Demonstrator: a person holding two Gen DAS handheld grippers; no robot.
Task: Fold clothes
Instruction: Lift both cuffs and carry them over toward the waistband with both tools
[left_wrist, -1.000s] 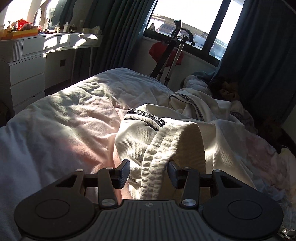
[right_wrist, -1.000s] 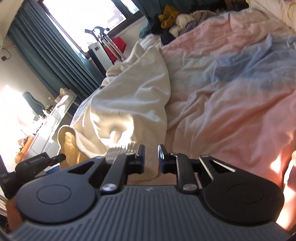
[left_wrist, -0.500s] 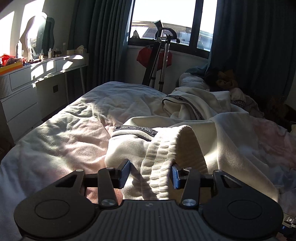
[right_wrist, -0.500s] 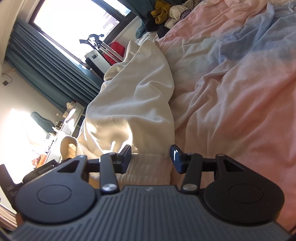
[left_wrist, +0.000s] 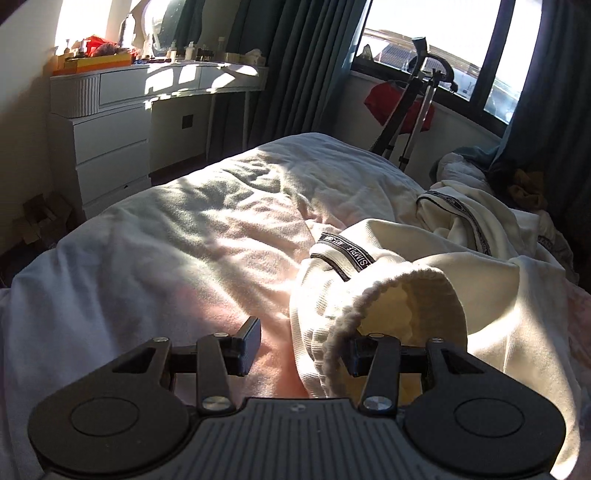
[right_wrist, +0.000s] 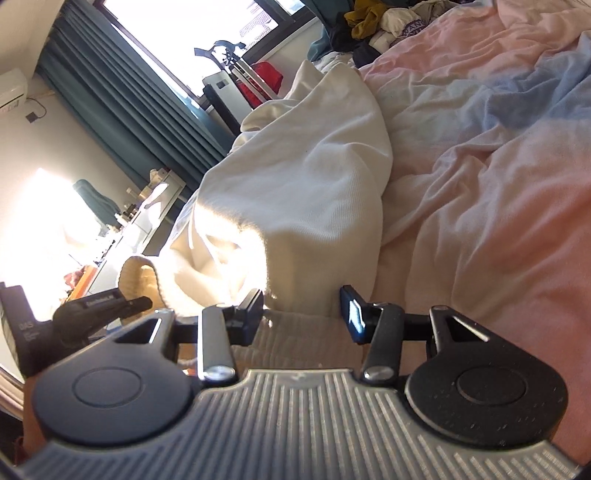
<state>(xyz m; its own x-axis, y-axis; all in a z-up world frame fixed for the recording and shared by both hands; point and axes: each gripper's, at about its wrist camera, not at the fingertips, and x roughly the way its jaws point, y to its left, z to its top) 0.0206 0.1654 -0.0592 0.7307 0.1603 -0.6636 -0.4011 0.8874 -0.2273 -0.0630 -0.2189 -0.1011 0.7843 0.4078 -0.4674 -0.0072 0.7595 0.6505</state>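
Hard sun through the window blows out highlights, casts deep shadows; fisheye edges bend.

Pretty clearly a bedroom in someone's home. There's a big bed with a rumpled pale quilt taking up most of the view, a white dressing table with drawers on the left, cluttered with bottles and a mirror, dark teal curtains by a sunny window, and a pile of clothes at the far end.
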